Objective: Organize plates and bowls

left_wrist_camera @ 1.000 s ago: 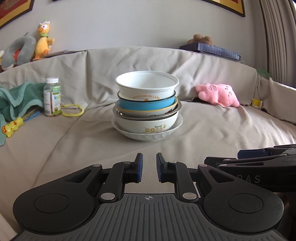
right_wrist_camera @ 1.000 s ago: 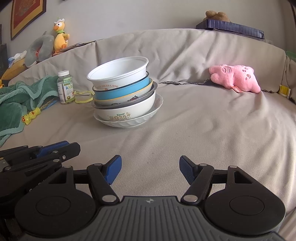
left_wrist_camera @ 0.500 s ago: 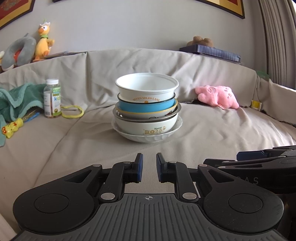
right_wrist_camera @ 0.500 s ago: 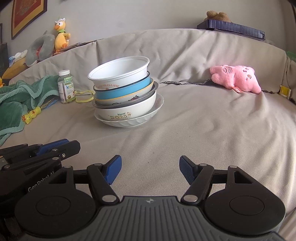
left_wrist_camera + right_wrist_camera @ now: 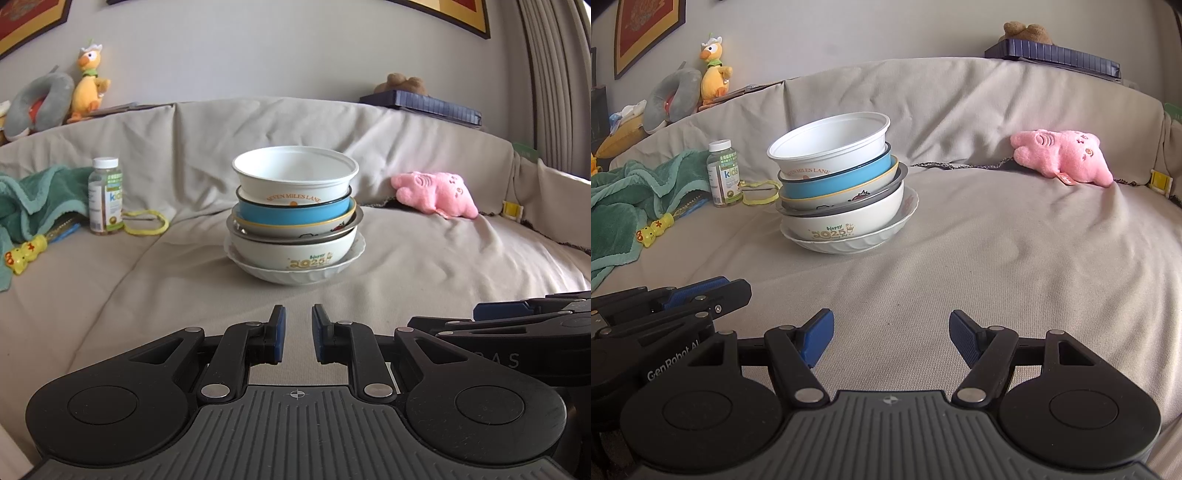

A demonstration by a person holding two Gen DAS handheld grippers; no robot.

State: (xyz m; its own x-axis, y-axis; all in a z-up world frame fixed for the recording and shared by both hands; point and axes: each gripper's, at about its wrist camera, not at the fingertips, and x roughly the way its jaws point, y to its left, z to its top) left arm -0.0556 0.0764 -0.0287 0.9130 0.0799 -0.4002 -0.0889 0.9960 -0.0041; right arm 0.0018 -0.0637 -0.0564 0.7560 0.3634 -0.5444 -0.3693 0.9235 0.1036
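Observation:
A stack of bowls stands on the beige sofa cover (image 5: 424,258), straight ahead of both grippers. From the top it holds a white plastic bowl (image 5: 295,177), a blue bowl (image 5: 295,214), a cream bowl with a yellow rim, a steel bowl (image 5: 291,236) and a white "2025" bowl (image 5: 291,256), all on a scalloped white plate (image 5: 295,276). In the right wrist view the stack (image 5: 842,192) leans a little to the right. My left gripper (image 5: 297,325) is shut with nothing between its pads, well short of the stack. My right gripper (image 5: 892,328) is open and empty beside it.
A vitamin bottle (image 5: 106,195), a yellow loop (image 5: 147,223), a green blanket (image 5: 33,199) and a small yellow toy (image 5: 24,254) lie left of the stack. A pink plush (image 5: 436,194) lies to its right. Soft toys and a dark box sit on the sofa back.

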